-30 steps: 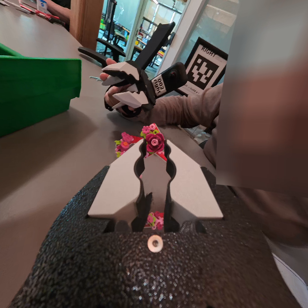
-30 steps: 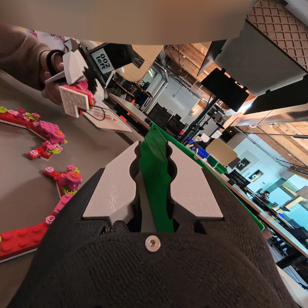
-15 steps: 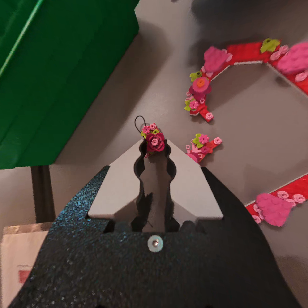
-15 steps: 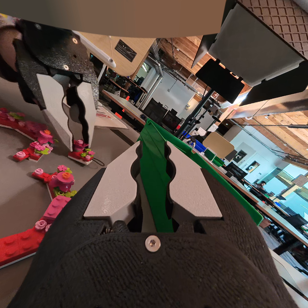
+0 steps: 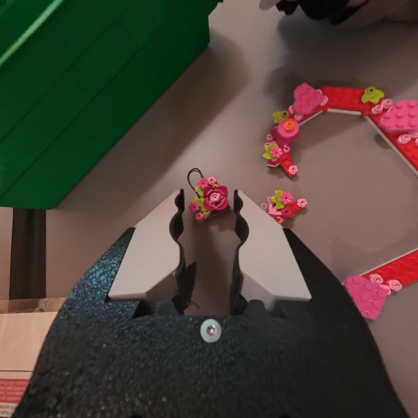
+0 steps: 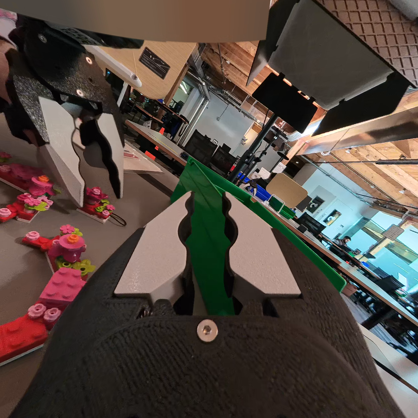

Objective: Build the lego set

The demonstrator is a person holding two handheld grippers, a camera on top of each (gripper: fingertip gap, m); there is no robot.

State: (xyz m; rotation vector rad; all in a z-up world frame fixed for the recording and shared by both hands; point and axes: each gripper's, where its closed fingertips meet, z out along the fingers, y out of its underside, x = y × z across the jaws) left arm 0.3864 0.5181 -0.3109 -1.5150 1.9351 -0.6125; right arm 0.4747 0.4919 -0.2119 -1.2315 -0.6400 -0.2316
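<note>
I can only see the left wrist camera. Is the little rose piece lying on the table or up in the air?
Observer: It's on the table. The right wrist view shows the rose piece sitting flat on the table, with a white layer under its red base.
Operator: What's my other gripper doing?
Observer: The right gripper is open and empty, and it points at the green bin.
Operator: Is my left gripper low enough?
Observer: The left gripper straddles the piece. One fingertip is down almost at table level beside it, and the other sits higher.
</note>
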